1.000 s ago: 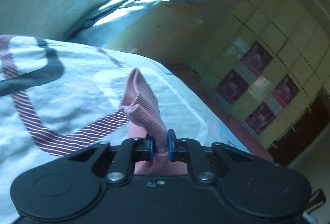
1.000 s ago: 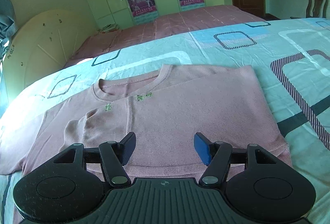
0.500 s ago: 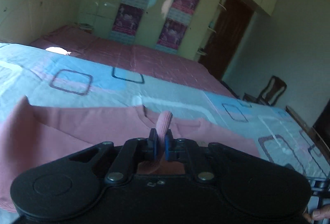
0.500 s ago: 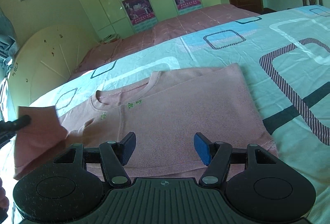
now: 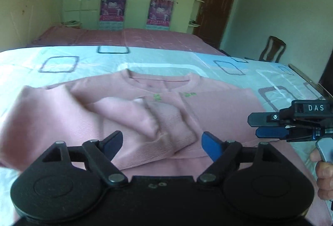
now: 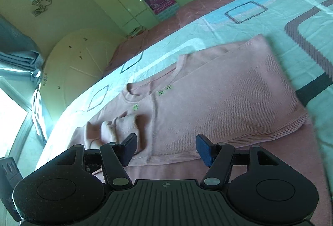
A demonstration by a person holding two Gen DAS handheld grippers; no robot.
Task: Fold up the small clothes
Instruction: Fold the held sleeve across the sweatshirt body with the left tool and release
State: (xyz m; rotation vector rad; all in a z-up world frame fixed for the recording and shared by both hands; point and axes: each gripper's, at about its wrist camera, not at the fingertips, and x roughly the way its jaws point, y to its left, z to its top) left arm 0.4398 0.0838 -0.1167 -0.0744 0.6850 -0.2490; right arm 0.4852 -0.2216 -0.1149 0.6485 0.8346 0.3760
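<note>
A pink ribbed sweater lies flat on the bed, neckline toward the far side. Its left sleeve is folded across the chest, the cuff lying loose. My left gripper hovers just above that cuff with its jaws opening, and the pads do not touch the cloth. In the right wrist view the same sweater shows the folded sleeve at lower left. My right gripper stands open over the hem with nothing between its fingers. It also appears side-on as the right gripper beside the sweater's right edge.
The bedsheet is pale blue with square outlines, and a pink cover lies beyond it. A wardrobe with posters, a rounded headboard and a wooden chair stand behind. A person's hand holds the right gripper's handle.
The left gripper carried the sleeve cuff from beside the bed over onto the sweater's chest, then opened and let it drop. The right gripper rolled a little but stayed over the hem.
</note>
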